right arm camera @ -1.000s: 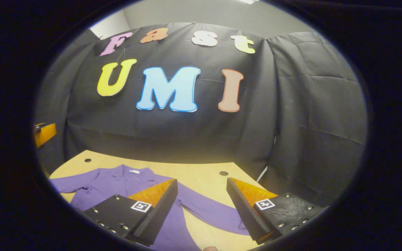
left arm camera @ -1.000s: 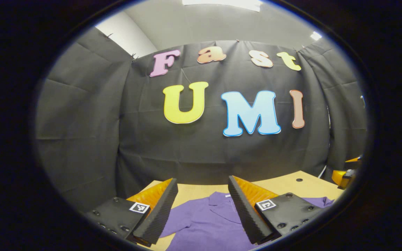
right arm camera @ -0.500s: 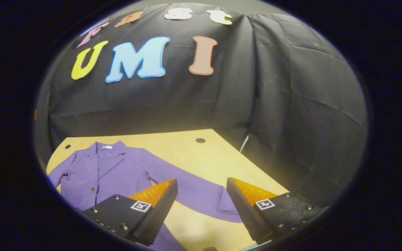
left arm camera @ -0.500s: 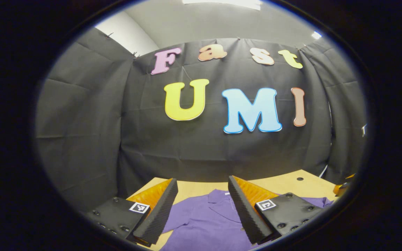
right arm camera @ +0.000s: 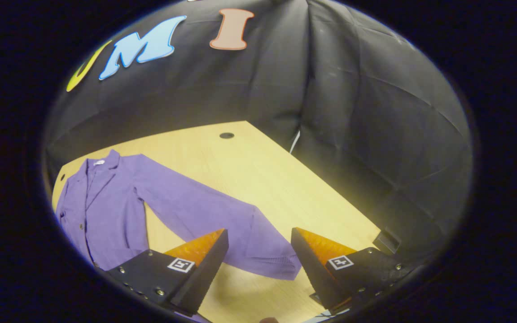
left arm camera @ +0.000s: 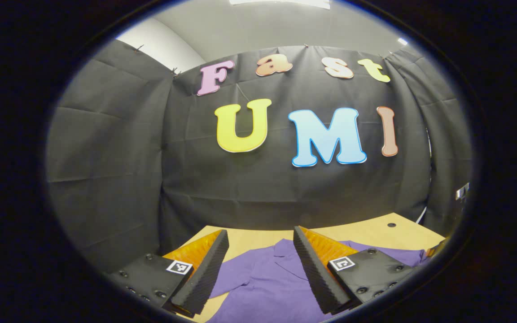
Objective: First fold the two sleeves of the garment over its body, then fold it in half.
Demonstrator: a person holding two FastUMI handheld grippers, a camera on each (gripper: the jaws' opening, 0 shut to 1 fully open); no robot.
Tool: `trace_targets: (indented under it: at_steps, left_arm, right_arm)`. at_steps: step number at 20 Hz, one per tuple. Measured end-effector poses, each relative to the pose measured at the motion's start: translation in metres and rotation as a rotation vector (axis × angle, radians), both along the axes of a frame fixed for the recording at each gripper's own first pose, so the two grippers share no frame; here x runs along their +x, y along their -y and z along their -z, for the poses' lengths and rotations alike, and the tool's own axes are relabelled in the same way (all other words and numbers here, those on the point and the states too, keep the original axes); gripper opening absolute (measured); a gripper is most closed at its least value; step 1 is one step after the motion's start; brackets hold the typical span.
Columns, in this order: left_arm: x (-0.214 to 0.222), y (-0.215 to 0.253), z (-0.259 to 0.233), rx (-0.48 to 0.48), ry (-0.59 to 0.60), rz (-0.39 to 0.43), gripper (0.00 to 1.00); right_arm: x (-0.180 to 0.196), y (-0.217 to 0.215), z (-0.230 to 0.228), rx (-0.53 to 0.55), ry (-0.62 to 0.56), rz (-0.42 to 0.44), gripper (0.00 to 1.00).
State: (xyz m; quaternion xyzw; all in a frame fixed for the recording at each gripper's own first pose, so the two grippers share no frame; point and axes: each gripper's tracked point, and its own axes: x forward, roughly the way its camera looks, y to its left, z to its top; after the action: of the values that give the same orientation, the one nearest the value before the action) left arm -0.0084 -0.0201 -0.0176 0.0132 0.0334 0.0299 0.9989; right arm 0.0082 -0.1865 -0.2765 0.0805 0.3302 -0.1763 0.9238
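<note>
Your purple garment lies flat on the wooden table, collar toward the booth's back wall, both sleeves unfolded. No fold is made yet.

Your right gripper has its fingers apart and grips nothing. In the right gripper view, the cuff of the outstretched sleeve sits between and just ahead of the two fingers. The sleeve's long axis runs from that cuff up and to the left in this view, toward the shoulder and the body of the garment. My judgement: this hand is the better placed for the first sleeve fold, and the carry must go along that axis, toward the body.

Your left gripper is likewise spread and holds nothing. It hangs above the collar, well short of any cuff.
</note>
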Motion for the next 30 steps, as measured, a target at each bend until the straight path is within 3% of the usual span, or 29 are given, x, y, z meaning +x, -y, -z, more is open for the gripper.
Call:
trace_targets:
  at_steps: [10, 16, 19, 21, 23, 25, 26, 28, 30]
  left_arm:
    - [-0.007, -0.004, 0.010, -0.007, -0.018, -0.018, 0.99]
    - [-0.008, -0.012, 0.008, -0.004, -0.006, -0.021, 0.99]
    - [-0.008, -0.015, 0.009, -0.014, -0.007, -0.016, 0.99]
    - [-0.008, -0.017, 0.009, -0.014, -0.004, -0.016, 0.99]
    - [-0.009, -0.020, 0.009, -0.018, -0.001, -0.018, 0.99]
    - [-0.011, -0.026, 0.010, -0.022, 0.001, -0.022, 0.99]
    - [-0.011, -0.029, 0.011, -0.025, 0.000, -0.025, 0.99]
    - [-0.012, -0.034, 0.012, -0.030, -0.002, -0.026, 0.99]
    - [-0.011, -0.039, 0.013, -0.031, -0.002, -0.029, 0.99]
  right_arm:
    - [-0.003, 0.017, 0.047, 0.043, -0.112, 0.037, 0.92]
    - [-0.010, 0.016, 0.057, 0.164, -0.082, 0.102, 0.98]
    - [-0.004, 0.011, 0.057, 0.162, -0.087, 0.080, 0.86]
    - [-0.004, 0.013, 0.056, 0.166, -0.094, 0.105, 0.51]
    - [0.001, 0.012, 0.056, 0.192, -0.088, 0.126, 0.51]
    - [0.000, 0.009, 0.054, 0.234, -0.090, 0.152, 0.16]
    - [0.004, 0.011, 0.052, 0.246, -0.071, 0.166, 0.17]
    - [0.011, 0.008, 0.038, 0.298, -0.033, 0.166, 0.06]
    - [0.014, 0.010, 0.028, 0.298, 0.001, 0.156, 0.06]
